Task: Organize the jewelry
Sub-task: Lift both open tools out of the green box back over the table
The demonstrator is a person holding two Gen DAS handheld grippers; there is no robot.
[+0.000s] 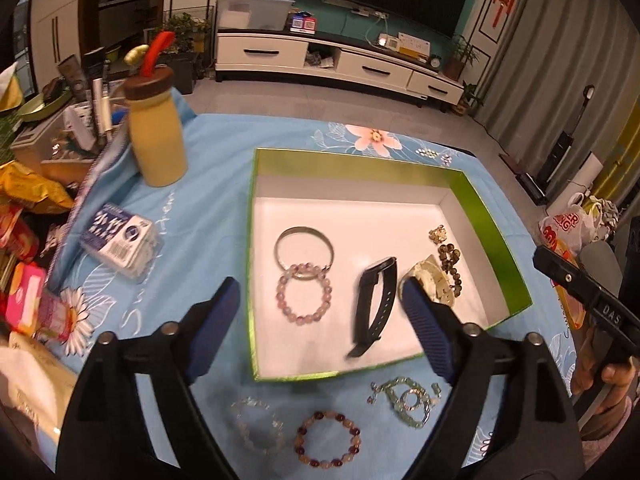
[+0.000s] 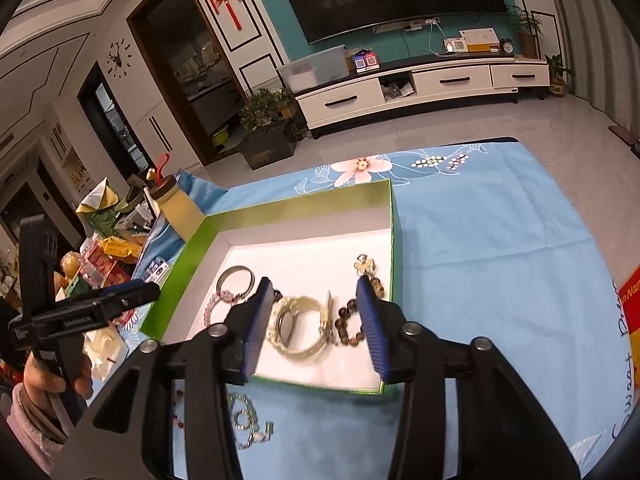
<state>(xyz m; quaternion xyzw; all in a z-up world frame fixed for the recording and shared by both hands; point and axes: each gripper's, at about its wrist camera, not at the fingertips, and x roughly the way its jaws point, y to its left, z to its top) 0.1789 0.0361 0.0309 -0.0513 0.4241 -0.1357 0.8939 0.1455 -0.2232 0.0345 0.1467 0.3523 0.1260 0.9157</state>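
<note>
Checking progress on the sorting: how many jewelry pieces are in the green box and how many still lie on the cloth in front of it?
In the box: 6, namely bangle, pink beads, black band, pale watch, brown beads, gold charm
On the cloth: 3, namely clear beads, red beads, green chain
Total: 9

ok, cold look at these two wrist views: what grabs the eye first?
The green-rimmed box in the middle of the blue floral cloth, its white floor holding a black watch band, a pink bead bracelet overlapping a silver bangle, and a pale watch beside dark beads. Nearer the camera, three more bracelets lie on the cloth outside the box, a red-and-cream beaded one in the centre. A yellow bottle stands left of the box.
</note>
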